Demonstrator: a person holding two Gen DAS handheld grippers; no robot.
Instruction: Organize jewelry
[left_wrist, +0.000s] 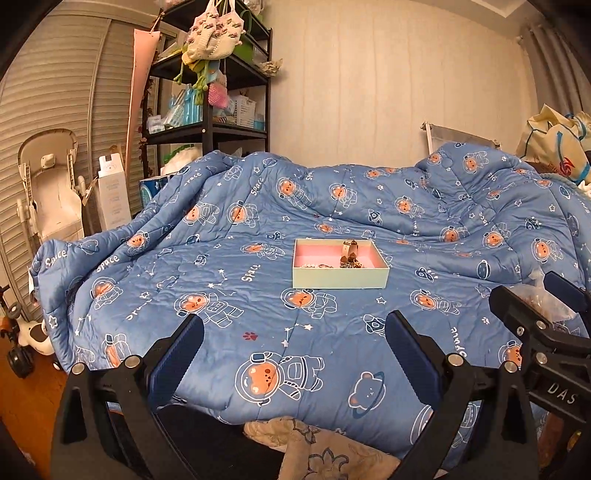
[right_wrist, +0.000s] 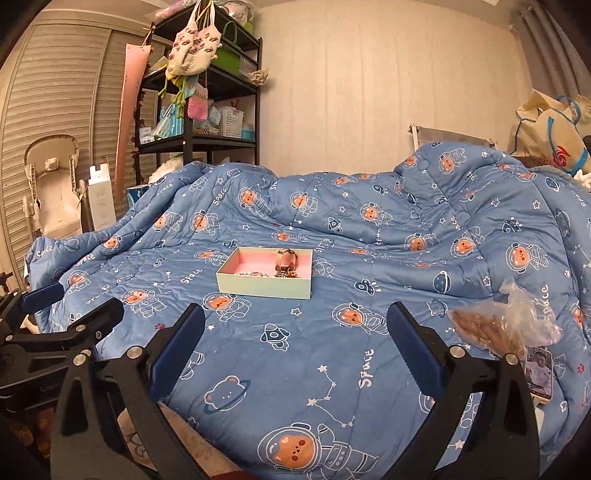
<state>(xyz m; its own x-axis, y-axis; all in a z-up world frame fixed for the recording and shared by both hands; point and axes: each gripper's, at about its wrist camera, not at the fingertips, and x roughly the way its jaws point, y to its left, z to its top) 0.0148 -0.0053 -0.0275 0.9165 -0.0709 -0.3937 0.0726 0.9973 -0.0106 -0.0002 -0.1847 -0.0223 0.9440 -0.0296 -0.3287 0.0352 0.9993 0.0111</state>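
Inspector: Left wrist view: left gripper spread wide, empty, above the quilt's near edge; tray of jewelry mid-quilt.

Clerk: Right wrist view?

Inspector: Right gripper likewise released, empty; plastic bag by the right edge, probably awaiting sorting.

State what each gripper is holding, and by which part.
Nothing is held. The left gripper and the right gripper are both open over the quilt, short of the jewelry box.
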